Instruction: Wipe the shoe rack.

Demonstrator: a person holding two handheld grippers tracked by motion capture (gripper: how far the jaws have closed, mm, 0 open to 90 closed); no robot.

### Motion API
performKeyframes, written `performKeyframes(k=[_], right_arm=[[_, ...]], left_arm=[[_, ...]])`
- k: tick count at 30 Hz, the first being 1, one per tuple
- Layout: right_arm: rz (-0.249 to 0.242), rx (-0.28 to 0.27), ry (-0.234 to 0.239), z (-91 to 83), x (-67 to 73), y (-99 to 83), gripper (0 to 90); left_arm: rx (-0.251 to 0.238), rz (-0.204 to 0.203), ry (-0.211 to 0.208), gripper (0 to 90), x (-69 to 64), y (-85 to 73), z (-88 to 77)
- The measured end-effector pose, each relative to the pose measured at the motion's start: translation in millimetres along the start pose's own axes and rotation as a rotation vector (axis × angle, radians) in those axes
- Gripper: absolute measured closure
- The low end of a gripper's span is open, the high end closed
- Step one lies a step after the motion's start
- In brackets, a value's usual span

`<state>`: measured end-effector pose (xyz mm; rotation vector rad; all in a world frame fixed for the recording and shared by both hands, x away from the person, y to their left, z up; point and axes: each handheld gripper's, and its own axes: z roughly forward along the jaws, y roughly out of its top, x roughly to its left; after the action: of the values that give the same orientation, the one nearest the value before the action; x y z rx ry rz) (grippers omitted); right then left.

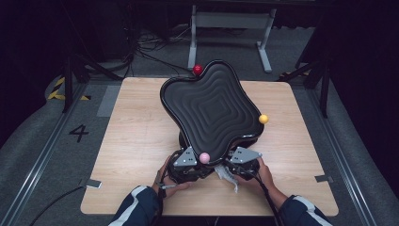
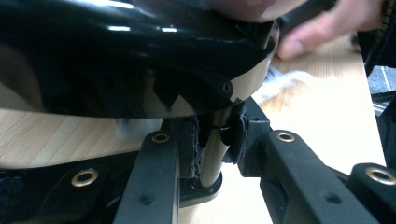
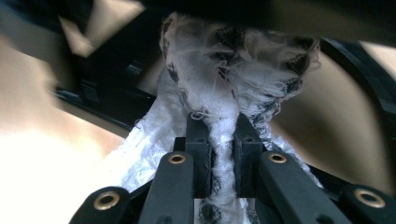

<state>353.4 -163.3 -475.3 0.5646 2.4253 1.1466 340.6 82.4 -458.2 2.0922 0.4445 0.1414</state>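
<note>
The high view looks forward and down on the wooden table (image 1: 141,141) from above the person's side, taking in the whole black tray (image 1: 211,108). The left gripper view sits low on the table, very close under the tray's (image 2: 116,56) edge. The right gripper view is closer still, facing a white cloth (image 3: 224,84) beneath the tray. All three share the tray's near edge.
</note>
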Motion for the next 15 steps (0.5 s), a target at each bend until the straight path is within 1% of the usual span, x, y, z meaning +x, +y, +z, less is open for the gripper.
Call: performKeyframes(k=[2, 4, 5, 6, 8, 9, 11, 13, 15], right_arm=[[-0.023, -0.011, 0.018, 2.4, 9.3, 3.0, 80.4], [-0.03, -0.022, 0.032, 4.3, 17.4, 5.0, 80.4], [-0.026, -0.031, 0.054, 5.8, 23.5, 7.0, 80.5], [-0.026, -0.031, 0.054, 5.8, 23.5, 7.0, 80.5], [-0.041, -0.035, 0.052, 7.0, 27.2, 8.1, 80.5], [-0.052, -0.034, 0.05, 7.5, 26.5, 8.4, 80.5], [-0.058, -0.031, 0.047, 7.2, 26.1, 8.3, 80.4], [-0.08, -0.028, 0.026, 6.1, 24.6, 7.6, 80.4], [-0.083, -0.016, 0.004, 4.3, 20.3, 6.1, 80.4]], left_arm=[[0.002, -0.002, -0.001, 73.8, 0.1, 0.0, -0.1], [0.001, -0.012, -0.001, 73.7, 0.2, -0.3, 0.1], [0.0, -0.015, -0.005, 73.5, 0.5, -0.3, 0.4], [0.0, -0.014, -0.002, 73.5, 0.4, -0.2, 0.5], [0.003, -0.022, 0.0, 73.5, -0.3, -0.6, 0.2], [-0.004, -0.017, -0.002, 73.5, 0.2, -0.6, 0.5], [0.0, -0.021, -0.005, 73.5, 0.4, -0.7, 0.3], [-0.006, -0.025, -0.005, 73.4, 0.5, -1.3, 0.4], [-0.005, -0.022, -0.002, 73.4, 0.3, -1.3, 0.2]])
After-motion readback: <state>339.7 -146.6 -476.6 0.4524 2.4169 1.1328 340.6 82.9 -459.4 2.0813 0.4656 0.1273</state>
